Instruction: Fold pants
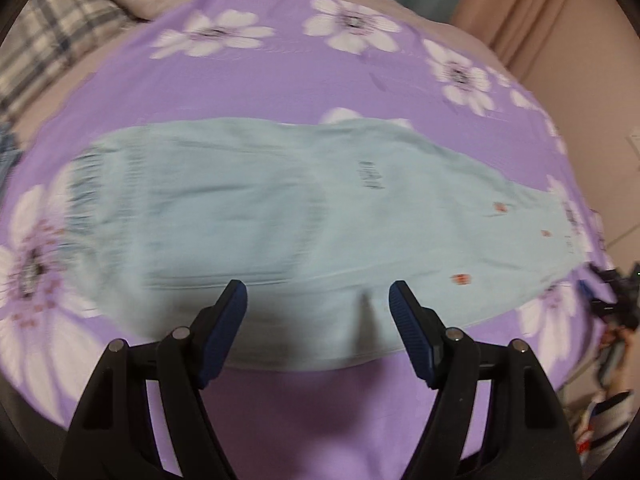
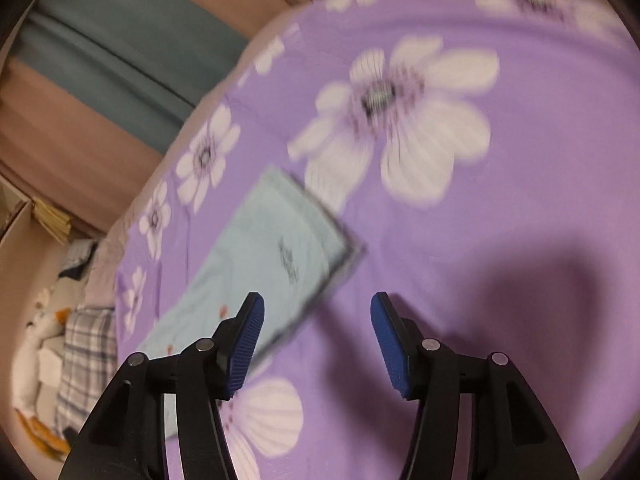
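Observation:
Pale blue pants (image 1: 280,216) lie flat on a purple flowered bedsheet (image 1: 320,80), with the elastic waistband at the left and the leg ends at the right. They carry small orange marks and a dark print. My left gripper (image 1: 318,300) is open and empty, above the near edge of the pants. In the right wrist view the pants (image 2: 272,256) lie left of centre. My right gripper (image 2: 318,320) is open and empty, over the sheet (image 2: 500,220) just right of the pants. Both views are blurred by motion.
A plaid pillow (image 1: 52,40) lies at the far left of the bed. Curtains (image 2: 100,60) hang behind the bed. A plaid pillow (image 2: 86,360), a plush toy (image 2: 36,344) and clutter sit beyond the bed's edge. The other gripper (image 1: 612,296) shows at the right edge.

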`<action>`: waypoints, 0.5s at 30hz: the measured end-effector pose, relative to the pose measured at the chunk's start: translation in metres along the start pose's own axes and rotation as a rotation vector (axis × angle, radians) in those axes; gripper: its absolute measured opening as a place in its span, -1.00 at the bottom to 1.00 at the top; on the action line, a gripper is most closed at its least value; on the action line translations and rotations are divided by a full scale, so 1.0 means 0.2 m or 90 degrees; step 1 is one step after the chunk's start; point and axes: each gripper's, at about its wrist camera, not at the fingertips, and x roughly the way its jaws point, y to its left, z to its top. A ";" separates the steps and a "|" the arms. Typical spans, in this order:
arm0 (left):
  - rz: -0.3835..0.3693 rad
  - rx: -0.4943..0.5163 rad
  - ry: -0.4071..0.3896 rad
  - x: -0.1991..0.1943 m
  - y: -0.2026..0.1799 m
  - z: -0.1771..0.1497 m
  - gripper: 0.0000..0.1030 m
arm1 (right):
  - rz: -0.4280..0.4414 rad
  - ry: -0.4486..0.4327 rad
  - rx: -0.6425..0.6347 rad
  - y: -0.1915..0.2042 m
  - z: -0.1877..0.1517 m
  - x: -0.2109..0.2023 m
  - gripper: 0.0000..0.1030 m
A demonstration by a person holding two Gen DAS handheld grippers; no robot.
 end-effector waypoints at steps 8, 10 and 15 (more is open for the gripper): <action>-0.061 0.007 0.045 0.14 -0.21 0.02 0.43 | 0.015 -0.041 0.005 0.03 0.02 0.15 0.01; -0.072 0.007 0.057 0.16 -0.24 0.02 0.43 | 0.008 -0.059 -0.002 0.04 0.03 0.16 -0.12; -0.124 -0.010 0.074 0.18 -0.29 0.05 0.43 | -0.013 -0.104 -0.047 0.16 0.02 0.12 -0.85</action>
